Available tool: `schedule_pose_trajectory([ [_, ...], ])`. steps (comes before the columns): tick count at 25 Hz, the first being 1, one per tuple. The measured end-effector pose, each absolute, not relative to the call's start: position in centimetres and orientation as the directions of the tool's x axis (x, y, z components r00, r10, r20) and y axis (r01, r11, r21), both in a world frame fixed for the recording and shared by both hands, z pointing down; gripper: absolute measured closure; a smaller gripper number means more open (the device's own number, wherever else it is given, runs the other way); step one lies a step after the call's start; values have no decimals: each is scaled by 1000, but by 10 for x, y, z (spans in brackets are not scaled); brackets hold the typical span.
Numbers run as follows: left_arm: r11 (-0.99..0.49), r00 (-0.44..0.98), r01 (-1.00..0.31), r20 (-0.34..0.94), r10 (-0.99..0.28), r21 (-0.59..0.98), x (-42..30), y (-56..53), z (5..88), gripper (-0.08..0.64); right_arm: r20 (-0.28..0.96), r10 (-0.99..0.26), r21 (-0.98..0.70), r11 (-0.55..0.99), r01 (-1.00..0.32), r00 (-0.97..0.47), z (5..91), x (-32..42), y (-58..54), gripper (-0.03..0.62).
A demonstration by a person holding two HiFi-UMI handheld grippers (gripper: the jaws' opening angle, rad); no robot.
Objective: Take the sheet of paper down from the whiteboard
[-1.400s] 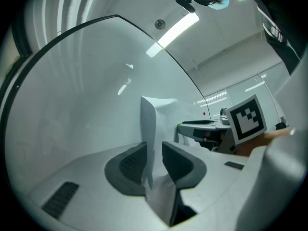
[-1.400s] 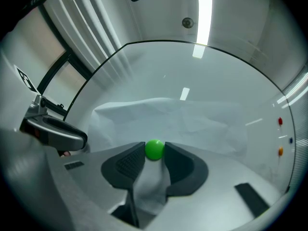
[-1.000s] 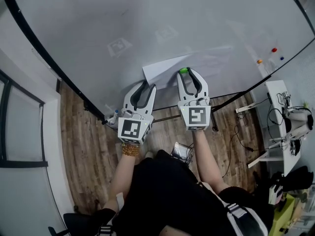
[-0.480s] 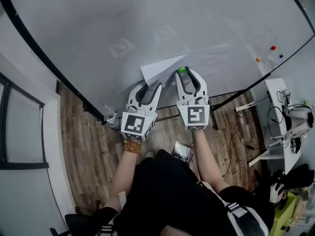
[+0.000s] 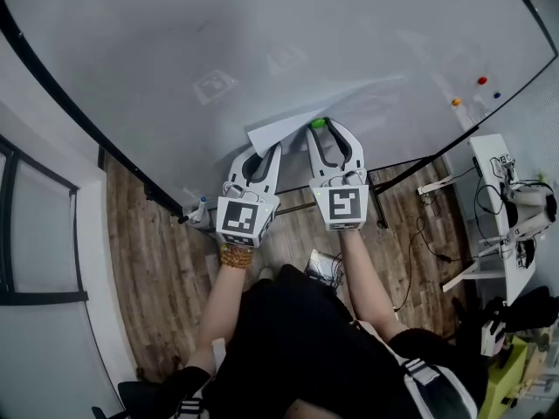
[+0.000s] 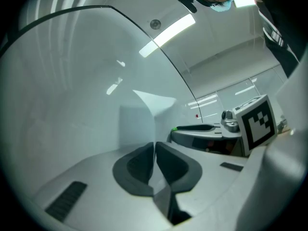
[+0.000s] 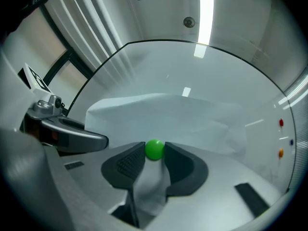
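Note:
A white sheet of paper [image 5: 281,130] hangs on the whiteboard [image 5: 262,42], pinned by a green ball magnet [image 5: 319,123]. My right gripper [image 5: 325,127] is shut on that magnet [image 7: 154,149], with its pads touching both sides and the sheet [image 7: 168,119] spread behind. My left gripper [image 5: 267,152] sits at the sheet's lower left edge. Its jaws have just been closing and now pinch the thin edge of the paper [image 6: 137,124] between the pads [image 6: 139,165]. Both grippers point at the board, side by side.
Red [image 5: 481,81], orange [image 5: 455,102] and blue [image 5: 497,95] magnets sit at the board's right end. A white table [image 5: 500,199] with cables and equipment stands to the right. The board's stand bars [image 5: 297,206] cross the wooden floor [image 5: 148,260] below the grippers.
My left gripper has moved up and right to the sheet's lower left edge, and its wide-open jaws have closed on the paper. The right gripper has stayed on the green magnet.

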State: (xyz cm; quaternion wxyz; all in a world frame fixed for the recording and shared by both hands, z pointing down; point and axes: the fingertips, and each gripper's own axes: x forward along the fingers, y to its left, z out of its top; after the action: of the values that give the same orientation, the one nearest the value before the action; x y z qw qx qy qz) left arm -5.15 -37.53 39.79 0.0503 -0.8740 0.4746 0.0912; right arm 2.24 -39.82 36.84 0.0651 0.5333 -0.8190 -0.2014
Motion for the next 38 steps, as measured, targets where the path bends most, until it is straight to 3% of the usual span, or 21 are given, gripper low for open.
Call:
schedule_pose_trajectory([
  [11, -485, 491, -871, -188, -850, -82, -54, -367, 386, 548, -103, -894, 400, 364, -841, -436, 368, 19, -398, 479],
  [38, -526, 510, -848, -169, -843, 66, -56, -376, 393, 554, -95, -896, 396, 367, -842, -435, 368, 21, -397, 472],
])
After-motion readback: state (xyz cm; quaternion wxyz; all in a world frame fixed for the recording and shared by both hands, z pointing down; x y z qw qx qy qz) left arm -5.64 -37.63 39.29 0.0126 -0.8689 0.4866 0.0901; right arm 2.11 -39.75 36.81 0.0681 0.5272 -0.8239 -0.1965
